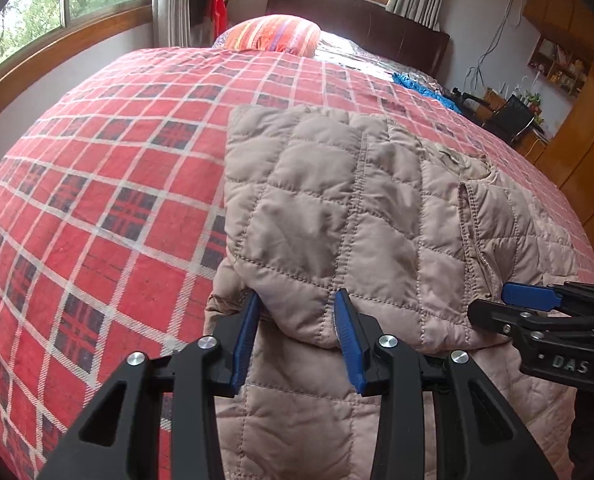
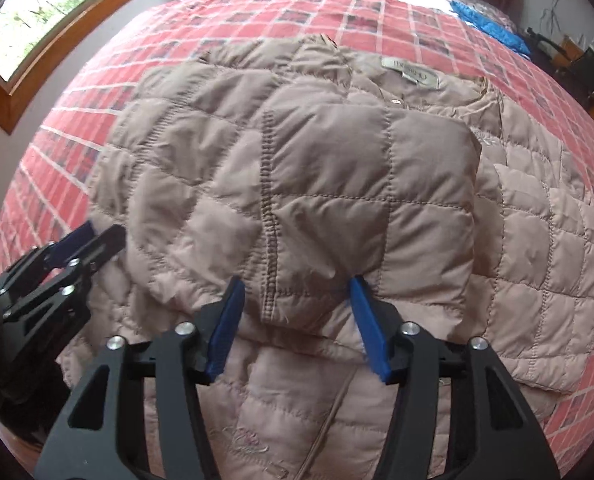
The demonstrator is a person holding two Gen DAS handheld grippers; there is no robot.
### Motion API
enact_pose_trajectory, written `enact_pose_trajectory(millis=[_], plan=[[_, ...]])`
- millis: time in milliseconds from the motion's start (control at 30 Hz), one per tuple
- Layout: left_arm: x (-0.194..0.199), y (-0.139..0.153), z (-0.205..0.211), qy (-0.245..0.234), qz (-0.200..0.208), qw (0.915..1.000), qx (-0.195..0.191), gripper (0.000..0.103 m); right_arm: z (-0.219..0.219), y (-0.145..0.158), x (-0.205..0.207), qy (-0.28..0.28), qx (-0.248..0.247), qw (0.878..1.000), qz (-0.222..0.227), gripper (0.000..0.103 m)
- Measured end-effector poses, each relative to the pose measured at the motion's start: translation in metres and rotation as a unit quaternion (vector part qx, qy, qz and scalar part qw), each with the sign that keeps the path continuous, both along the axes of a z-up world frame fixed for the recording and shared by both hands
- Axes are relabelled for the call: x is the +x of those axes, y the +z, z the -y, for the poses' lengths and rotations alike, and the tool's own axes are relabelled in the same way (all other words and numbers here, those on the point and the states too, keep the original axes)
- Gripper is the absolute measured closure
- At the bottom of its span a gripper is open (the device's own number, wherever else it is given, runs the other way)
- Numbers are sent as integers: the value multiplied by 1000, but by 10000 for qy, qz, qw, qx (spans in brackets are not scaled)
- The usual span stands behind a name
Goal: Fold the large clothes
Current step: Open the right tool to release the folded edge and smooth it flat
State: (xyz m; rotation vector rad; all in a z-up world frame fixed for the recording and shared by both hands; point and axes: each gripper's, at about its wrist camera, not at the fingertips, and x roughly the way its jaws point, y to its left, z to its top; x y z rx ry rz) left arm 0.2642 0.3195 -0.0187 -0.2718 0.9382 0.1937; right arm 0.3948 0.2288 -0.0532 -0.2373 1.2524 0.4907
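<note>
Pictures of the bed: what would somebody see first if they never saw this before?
A big puffy beige quilted jacket lies folded in the middle of a bright red checked bedspread. Two black grippers with blue fingers, left gripper and right gripper, sit at its near edge, jaws apart around folds of it. A striped orange pillow rests at the bed's far end.

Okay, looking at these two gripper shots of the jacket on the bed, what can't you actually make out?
- Neck label on the quilted jacket: right wrist view, print too small and blurred.
- Jacket's near hem: both views, cut off by the bottom edge and the left gripper and right gripper.
- Shelf contents: left wrist view, too small.
</note>
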Motion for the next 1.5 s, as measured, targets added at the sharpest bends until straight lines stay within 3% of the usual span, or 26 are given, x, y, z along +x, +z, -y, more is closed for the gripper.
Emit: enact_pose_trajectory(millis=[133, 400, 567, 767, 833, 867, 900, 933, 1033, 1233, 1333, 1367, 1500], plan=[[0, -2, 0, -23, -20, 10000, 0, 64, 8, -1, 1, -49, -113, 9999, 60, 86], [1, -3, 1, -28, -25, 10000, 27, 64, 83, 38, 9, -376, 995, 9943, -122, 87], [2, -3, 2, -21, -41, 10000, 75, 64, 131, 51, 13, -731, 1043, 9918, -28, 87], [4, -3, 3, -2, -79, 9999, 134, 64, 188, 34, 21, -1206, 914, 9884, -106, 86], [5, -3, 5, -7, -96, 9998, 184, 64, 208, 20, 28, -1359, 945, 9860, -204, 81], [4, -1, 6, -18, -101, 9997, 213, 64, 216, 16, 29, -1426, 972, 9847, -226, 70], [3, 1, 6, -27, -91, 9997, 228, 64, 225, 12, 28, -1494, 1060, 9827, -259, 47], [1, 4, 7, -25, -61, 9997, 231, 64, 235, 9, 27, -1538, 1265, 9796, -265, 38], [-6, 18, 11, -54, 142, 9994, 322, 64, 254, 7, 26, -1507, 1819, 9712, -311, 35], [3, 28, 37, -331, 207, 9982, 455, 64, 252, -2, 41, -1551, 1985, 9661, -561, 54], [10, 22, 48, -384, 154, 9979, 505, 64, 238, -7, 49, -1506, 1826, 9697, -612, 76], [11, 20, 50, -394, 133, 9979, 488, 64, 234, -8, 50, -1488, 1772, 9709, -619, 90], [12, 23, 61, -463, 273, 9971, 545, 64, 236, 11, 51, -1464, 1797, 9724, -284, 96]])
